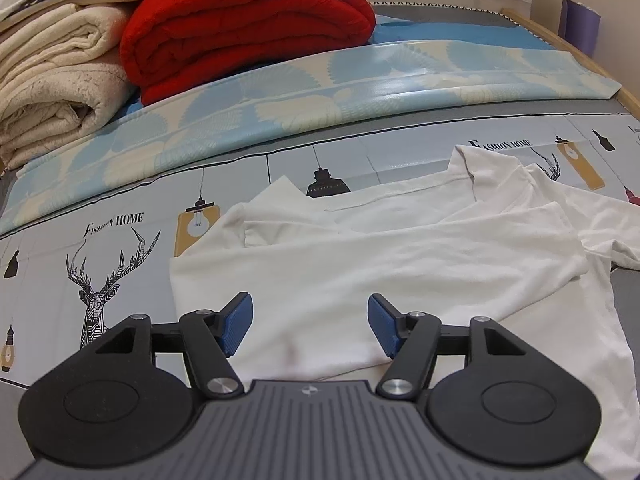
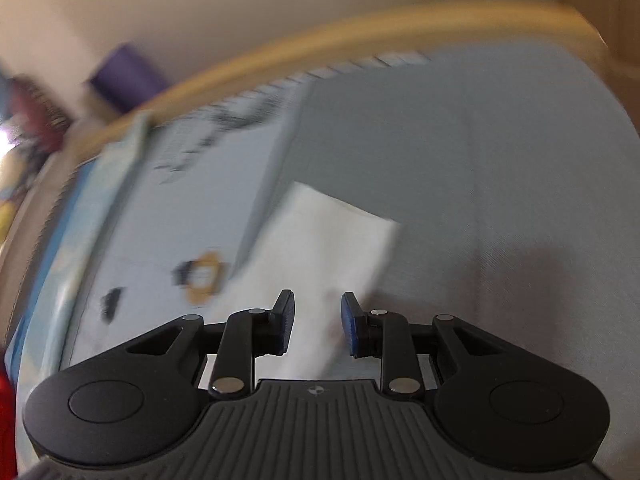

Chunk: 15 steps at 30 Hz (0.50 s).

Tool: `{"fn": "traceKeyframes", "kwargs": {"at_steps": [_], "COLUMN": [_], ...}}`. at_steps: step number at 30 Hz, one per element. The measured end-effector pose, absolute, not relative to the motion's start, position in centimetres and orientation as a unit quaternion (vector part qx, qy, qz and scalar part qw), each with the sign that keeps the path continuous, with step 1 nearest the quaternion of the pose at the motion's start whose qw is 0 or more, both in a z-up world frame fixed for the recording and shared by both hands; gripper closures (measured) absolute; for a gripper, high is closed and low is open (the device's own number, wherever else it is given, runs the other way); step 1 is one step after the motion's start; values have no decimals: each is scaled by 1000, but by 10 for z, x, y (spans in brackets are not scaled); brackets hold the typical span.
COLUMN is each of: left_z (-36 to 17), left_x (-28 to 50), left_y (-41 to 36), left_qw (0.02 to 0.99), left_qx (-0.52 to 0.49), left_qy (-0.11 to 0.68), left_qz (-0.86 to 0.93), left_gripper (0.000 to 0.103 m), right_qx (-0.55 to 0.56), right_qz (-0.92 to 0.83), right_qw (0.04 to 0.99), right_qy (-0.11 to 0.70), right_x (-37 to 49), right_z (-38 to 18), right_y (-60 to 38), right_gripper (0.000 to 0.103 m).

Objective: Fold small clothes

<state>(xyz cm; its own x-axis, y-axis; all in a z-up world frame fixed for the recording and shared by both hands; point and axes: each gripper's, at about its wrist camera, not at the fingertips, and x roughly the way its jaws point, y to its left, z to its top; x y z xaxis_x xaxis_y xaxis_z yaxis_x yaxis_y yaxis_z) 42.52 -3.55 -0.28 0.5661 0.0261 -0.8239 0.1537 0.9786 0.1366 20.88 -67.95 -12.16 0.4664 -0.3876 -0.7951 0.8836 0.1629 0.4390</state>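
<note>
White T-shirt (image 1: 400, 264) lying partly folded on the printed bed cover (image 1: 120, 248), toward the cover's near edge and right-hand side; collar toward the far side, one sleeve folded inward, hem nearest the camera. Behind it, along the far edge of the bed, a red quilt (image 1: 248, 28) and cream blankets (image 1: 56, 80) are stacked, well apart from the shirt.

Left gripper (image 1: 310, 326): jaws wide apart, hanging over the hem region with nothing between the blue pads (image 1: 238, 326); no cloth is pinched.

Right gripper (image 2: 316, 322): jaws partly apart, a narrow gap only, empty. This view is heavily smeared (the hand is evidently in quick motion), showing a white corner of the shirt (image 2: 332, 240), probably a sleeve, just ahead of the fingertips, resting on grey sheet (image 2: 480, 160) near the wooden bed rail (image 2: 320, 36).

Likely hazards, as judged from this layout:
- The narrow right-hand gap may ride over the sleeve corner instead of straddling it, pushing the cloth and rumpling the fold.
- A fast arrival may pinch the sheet together with the shirt, dragging both.
- If only one gripper takes hold, the lifted layer could swing askew, so the existing fold opens.
- Thin white layers overlap; gripping several at once would spoil the next fold.
</note>
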Motion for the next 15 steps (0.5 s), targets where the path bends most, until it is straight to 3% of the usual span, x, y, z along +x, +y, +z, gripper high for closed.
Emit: {"fn": "traceKeyframes", "kwargs": {"at_steps": [5, 6, 7, 8, 15], "left_z": [-1, -1, 0, 1, 13], "left_x": [425, 424, 424, 424, 427], "left_y": [-32, -32, -30, -28, -3], "left_qw": [882, 883, 883, 884, 889], "left_qx": [86, 86, 86, 86, 56], "left_qy": [462, 461, 460, 459, 454], "left_qz": [-35, -37, -37, -35, -12], "left_gripper": [34, 34, 34, 34, 34], "right_qx": [486, 484, 480, 477, 354], "right_qz": [-444, -451, -458, -462, -459], "right_qw": [715, 714, 712, 713, 795], "right_qy": [237, 231, 230, 225, 179], "right_x": [204, 204, 203, 203, 235], "right_z": [-146, -146, -145, -143, -86], "right_y": [-688, -686, -685, -683, -634], "right_gripper": [81, 85, 99, 103, 103]}}
